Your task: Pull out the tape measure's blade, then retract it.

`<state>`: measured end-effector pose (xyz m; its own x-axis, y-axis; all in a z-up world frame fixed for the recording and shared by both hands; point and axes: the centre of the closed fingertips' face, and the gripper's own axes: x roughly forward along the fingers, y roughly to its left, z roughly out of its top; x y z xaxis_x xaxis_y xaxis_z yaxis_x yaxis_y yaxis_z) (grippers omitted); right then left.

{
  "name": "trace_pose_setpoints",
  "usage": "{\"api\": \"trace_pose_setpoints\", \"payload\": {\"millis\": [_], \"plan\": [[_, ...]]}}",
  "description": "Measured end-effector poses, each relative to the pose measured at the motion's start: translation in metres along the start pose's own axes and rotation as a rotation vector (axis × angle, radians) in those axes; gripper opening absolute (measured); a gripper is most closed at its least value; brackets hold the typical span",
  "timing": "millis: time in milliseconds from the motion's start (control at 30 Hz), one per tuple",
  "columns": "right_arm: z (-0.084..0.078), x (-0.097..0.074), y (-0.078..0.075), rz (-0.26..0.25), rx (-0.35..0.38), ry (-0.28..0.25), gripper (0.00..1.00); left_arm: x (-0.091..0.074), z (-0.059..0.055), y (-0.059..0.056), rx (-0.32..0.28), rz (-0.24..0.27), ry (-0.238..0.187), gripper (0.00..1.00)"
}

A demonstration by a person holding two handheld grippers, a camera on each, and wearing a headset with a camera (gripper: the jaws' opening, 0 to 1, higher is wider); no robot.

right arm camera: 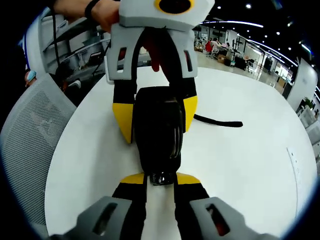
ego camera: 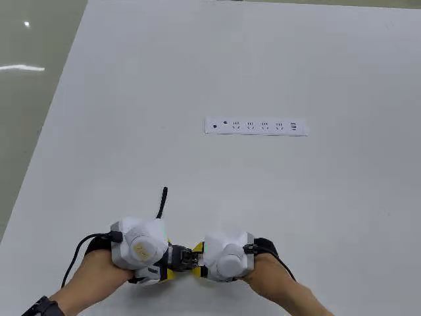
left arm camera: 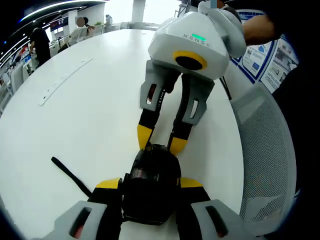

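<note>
I can read one word: grey lettering, "XENS" plus a last letter I can't settle, on the white shell of the right gripper [left arm camera: 160, 140], upper middle of the left gripper view. The posters [left arm camera: 260, 52] at upper right carry print too small to read. In the head view, the power strip [ego camera: 255, 126] has marks that are also illegible.

White workbench [ego camera: 263, 59] spread wide in the head view, white power strip [ego camera: 255, 126] lay flat at 2 o'clock, glossy grey-green floor [ego camera: 33, 99] with lamp glints at 9 o'clock, grey mesh chair [left arm camera: 265, 165] stood at 4 o'clock in the left gripper view, ceiling light strips [right arm camera: 240, 23] glowed at 1 o'clock in the right gripper view.
</note>
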<state>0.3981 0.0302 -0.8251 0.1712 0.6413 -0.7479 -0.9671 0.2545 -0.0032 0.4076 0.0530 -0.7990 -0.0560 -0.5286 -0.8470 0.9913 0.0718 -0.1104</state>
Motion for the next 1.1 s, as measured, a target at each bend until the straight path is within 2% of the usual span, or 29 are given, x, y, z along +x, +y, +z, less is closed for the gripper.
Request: {"api": "trace_pose_setpoints", "payload": {"millis": [67, 300, 600, 667, 1100], "plan": [[-0.0009, 0.0006, 0.0003, 0.028, -0.039, 0.02, 0.2, 0.0001, -0.0001, -0.0003, 0.004, -0.006, 0.002, 0.39], [-0.0014, -0.0002, 0.0002, 0.056, -0.04, 0.034, 0.15, 0.0006, -0.0008, -0.0011, 0.015, -0.01, 0.011, 0.39], [-0.002, -0.0009, -0.001, 0.047, -0.003, 0.045, 0.14, 0.0007, -0.0014, -0.0004, 0.006, -0.001, 0.019, 0.39], [-0.0023, -0.0014, -0.0015, 0.037, 0.026, 0.052, 0.14, 0.0006, -0.0015, -0.0002, 0.004, 0.002, 0.021, 0.39], [-0.0043, -0.0026, -0.0015, 0.036, 0.027, 0.057, 0.13, 0.0002, -0.003, -0.0004, 0.002, 0.0, 0.049, 0.38]]}}
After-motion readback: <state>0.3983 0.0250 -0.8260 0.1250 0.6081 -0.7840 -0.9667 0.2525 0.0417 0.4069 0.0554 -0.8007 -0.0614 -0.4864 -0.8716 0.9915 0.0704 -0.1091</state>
